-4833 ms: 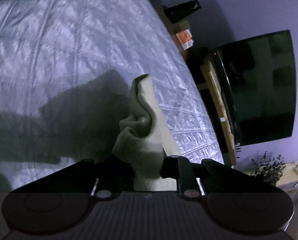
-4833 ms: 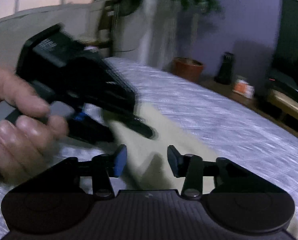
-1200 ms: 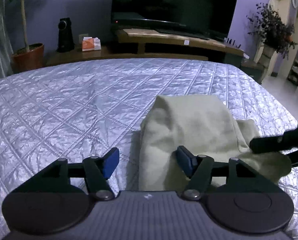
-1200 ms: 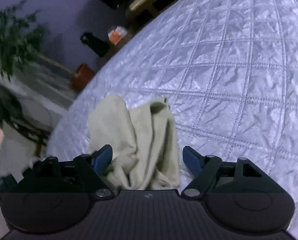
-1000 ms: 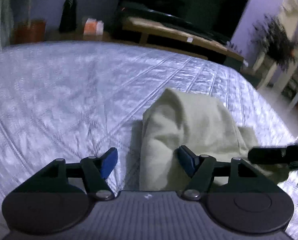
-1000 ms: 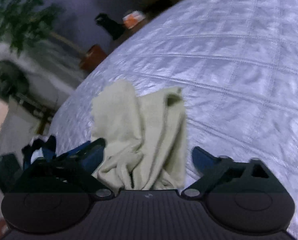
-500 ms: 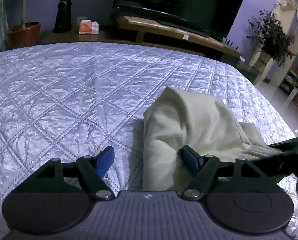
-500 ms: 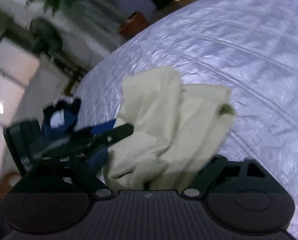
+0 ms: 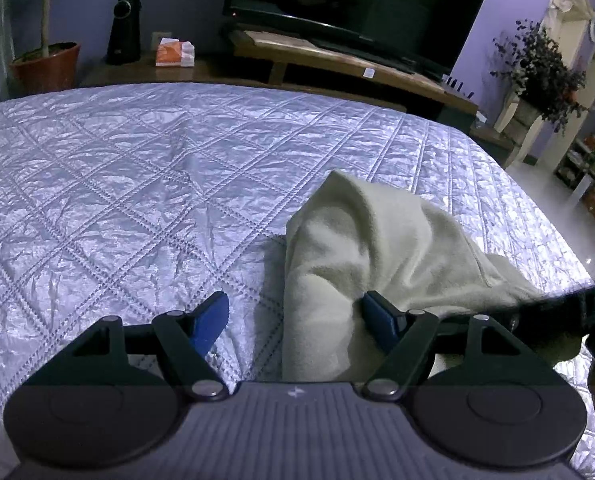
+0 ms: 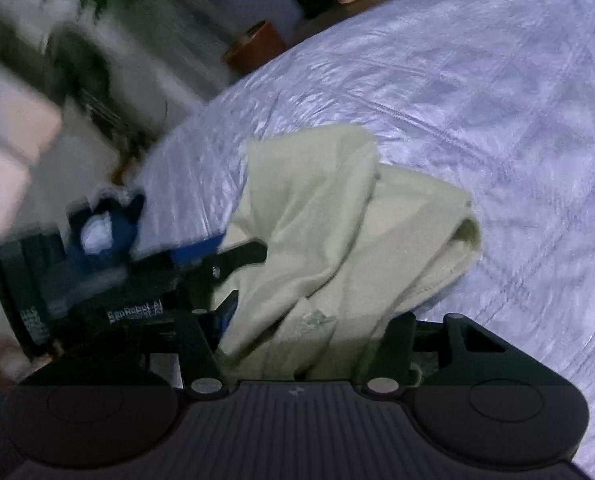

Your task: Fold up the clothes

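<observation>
A cream fleece garment lies bunched on the silver quilted bedspread. My left gripper is open, its jaws wide apart, with the garment's near fold lying between them against the right finger. In the right wrist view the same garment rises in a heap between the wide-spread jaws of my right gripper, which is open. The left gripper shows there at the garment's left side. The right gripper's finger crosses the garment's right side in the left wrist view.
Beyond the bed's far edge stand a TV on a low wooden stand, a potted plant, a dark speaker and an orange tissue pack. A flower pot stands at right.
Since 4.8 s ago my left gripper has let go of the garment, now lying on the bed. Over the last second my right gripper has swung closer, the garment now between its jaws.
</observation>
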{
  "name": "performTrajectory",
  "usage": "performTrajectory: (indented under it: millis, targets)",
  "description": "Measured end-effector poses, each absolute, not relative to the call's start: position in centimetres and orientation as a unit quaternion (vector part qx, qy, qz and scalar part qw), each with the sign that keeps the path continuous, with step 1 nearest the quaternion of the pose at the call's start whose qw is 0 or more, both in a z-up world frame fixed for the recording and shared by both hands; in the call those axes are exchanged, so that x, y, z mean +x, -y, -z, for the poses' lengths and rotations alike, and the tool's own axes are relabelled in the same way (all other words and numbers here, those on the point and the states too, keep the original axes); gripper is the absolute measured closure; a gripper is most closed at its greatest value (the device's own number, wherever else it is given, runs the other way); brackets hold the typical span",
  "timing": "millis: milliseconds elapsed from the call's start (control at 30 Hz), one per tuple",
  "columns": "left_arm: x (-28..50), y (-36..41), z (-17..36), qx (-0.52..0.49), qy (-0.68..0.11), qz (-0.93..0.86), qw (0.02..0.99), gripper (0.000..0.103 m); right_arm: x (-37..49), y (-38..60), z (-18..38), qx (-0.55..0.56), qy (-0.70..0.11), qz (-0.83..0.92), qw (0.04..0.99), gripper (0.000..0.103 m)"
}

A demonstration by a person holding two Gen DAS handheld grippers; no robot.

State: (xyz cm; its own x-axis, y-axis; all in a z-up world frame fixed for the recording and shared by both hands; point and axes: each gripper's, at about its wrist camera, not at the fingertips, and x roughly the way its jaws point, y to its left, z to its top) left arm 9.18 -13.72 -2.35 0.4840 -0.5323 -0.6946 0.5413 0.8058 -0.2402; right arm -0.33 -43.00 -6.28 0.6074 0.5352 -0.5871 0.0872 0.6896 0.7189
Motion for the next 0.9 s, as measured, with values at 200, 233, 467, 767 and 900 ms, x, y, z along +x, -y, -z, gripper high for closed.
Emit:
performTrajectory:
  millis: [200,233,467,767,900]
  targets:
    - [9.1,13.7,2.4,0.007,-0.4,0.313,0.861,0.031,-1.3,44.3,8.2,0.467,-0.387,-0.119,0.786,0.053]
    - [9.2,13.7,2.4,0.005,-0.4,0.313,0.861,0.031,-1.6,44.4,8.5,0.479,-0.383,-0.113,0.782,0.056]
    - [9.2,12.8,1.6,-0.026,-0.379,0.313,0.87,0.031,-3.5,44.4,10.7,0.574,-0.325,-0.102,0.745,0.063]
    - [9.6,10.6,0.7,-0.087,-0.338,0.263,0.899,0.039,-5.0,46.0,10.3,0.622,-0.255,-0.085,0.735,0.064]
    - [9.8,10.2,0.6,-0.091,-0.331,0.243,0.907,0.04,-7.0,49.0,9.1,0.633,-0.192,-0.05,0.748,0.064]
